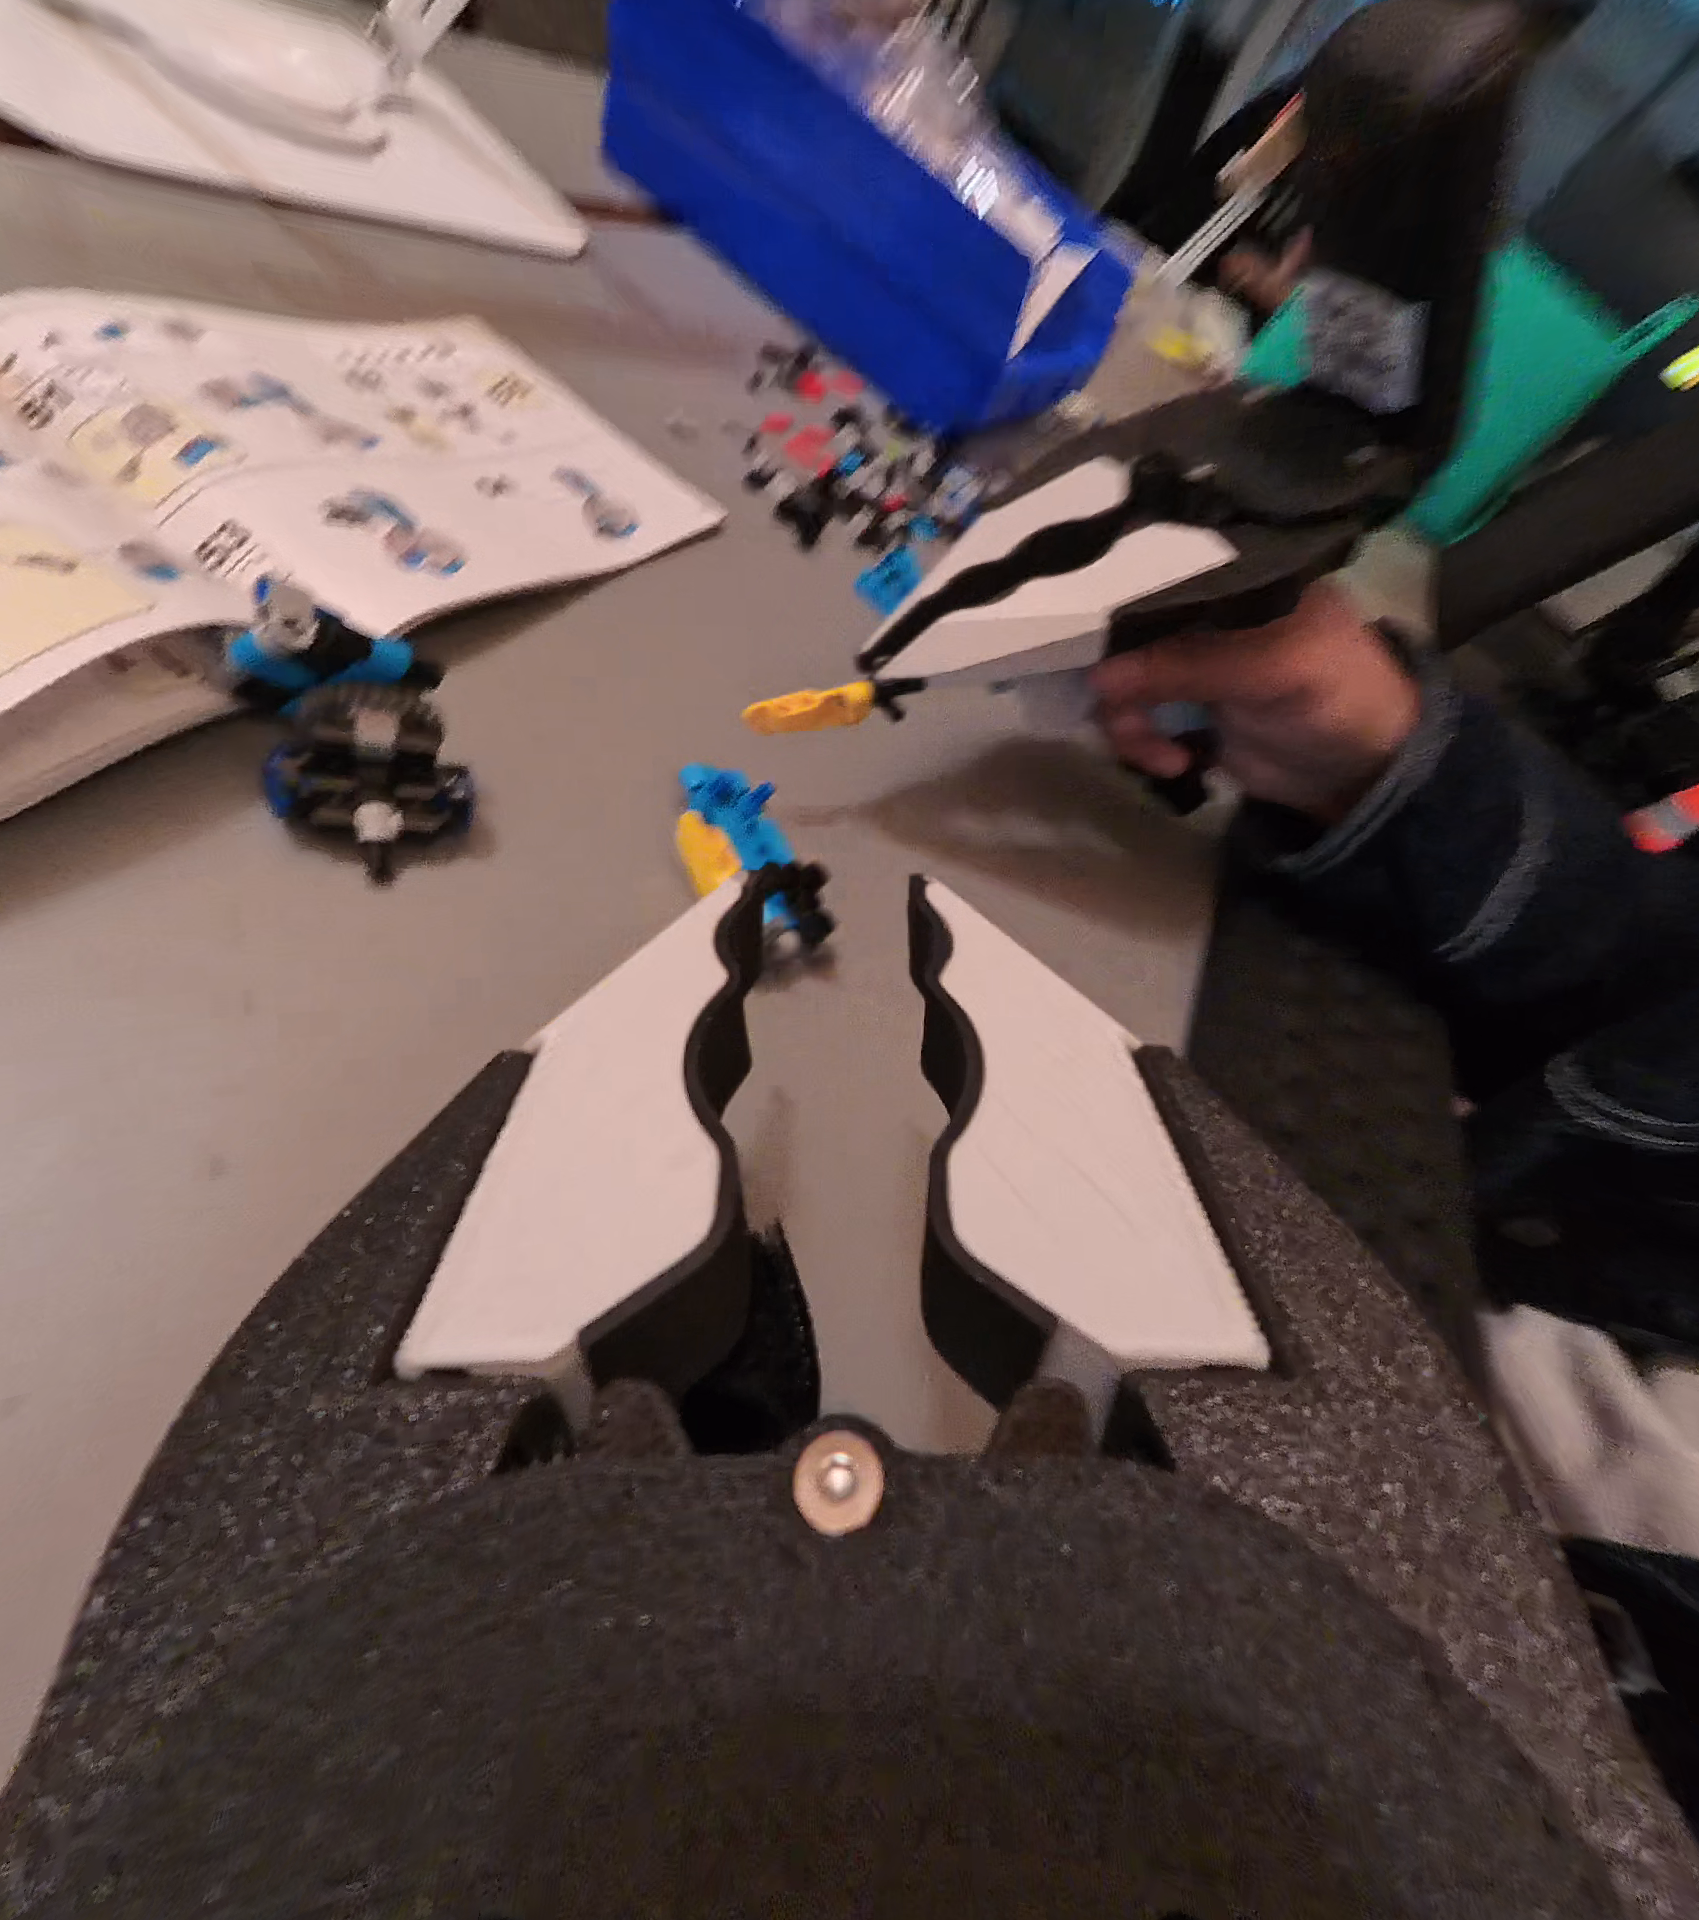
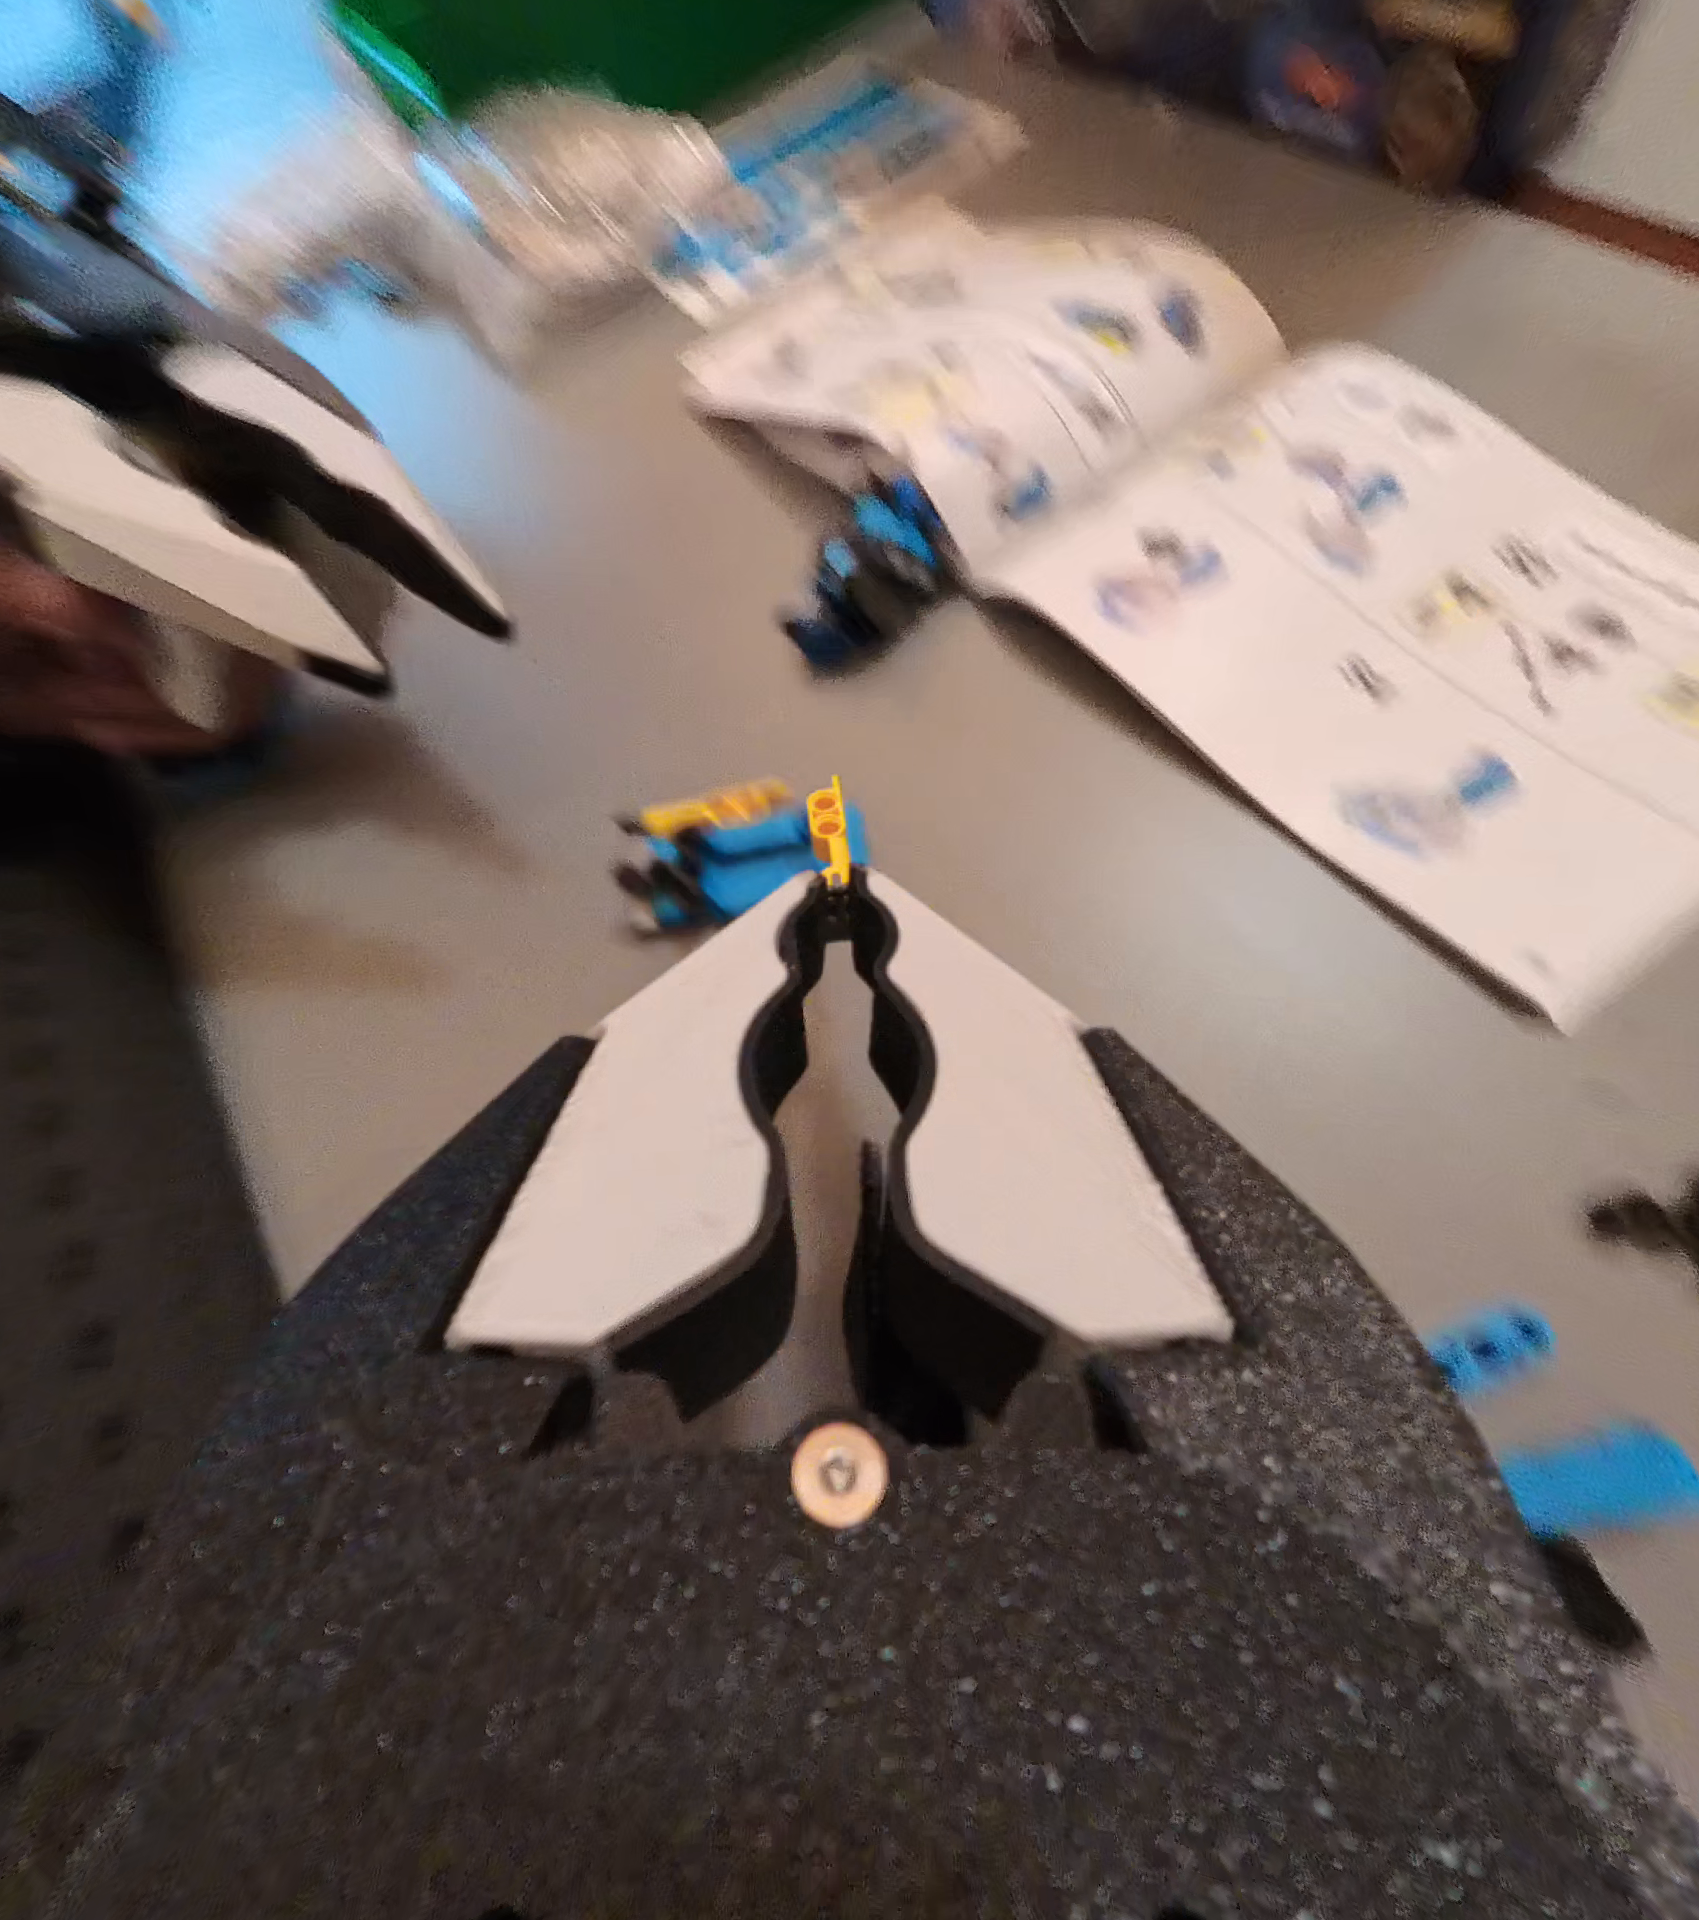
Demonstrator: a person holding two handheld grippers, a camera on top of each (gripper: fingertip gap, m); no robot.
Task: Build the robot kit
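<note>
The left gripper [image 1: 829, 888] has its 2 white fingers wide apart, with bare grey table [image 1: 149, 1091] showing between them. It holds nothing. The tip of its left finger [image 1: 741, 904] is right at a small blue and yellow brick build [image 1: 736, 842] that lies on the table; whether they touch is too blurry to tell.

The right gripper [image 2: 840, 883] has its 2 fingers pinched almost together at the tips. They squeeze a thin yellow brick piece [image 2: 829, 826] by one end, so most of the piece sticks out past the tips. In the left wrist view this gripper [image 1: 871, 670] comes in from the right, up off the table, with a person's hand [image 1: 1271, 707] on its handle.

The blue and yellow build sits near the middle of the table, just past the yellow piece in the right wrist view.

An open instruction book [image 1: 253, 499] lies near the left edge of the table. A black and blue brick model [image 1: 357, 748] rests against the book's front edge. A pile of small loose bricks [image 1: 845, 457] lies farther back, beside a blue bin [image 1: 845, 208]. A white tray [image 1: 305, 114] sits at the far left corner.
</note>
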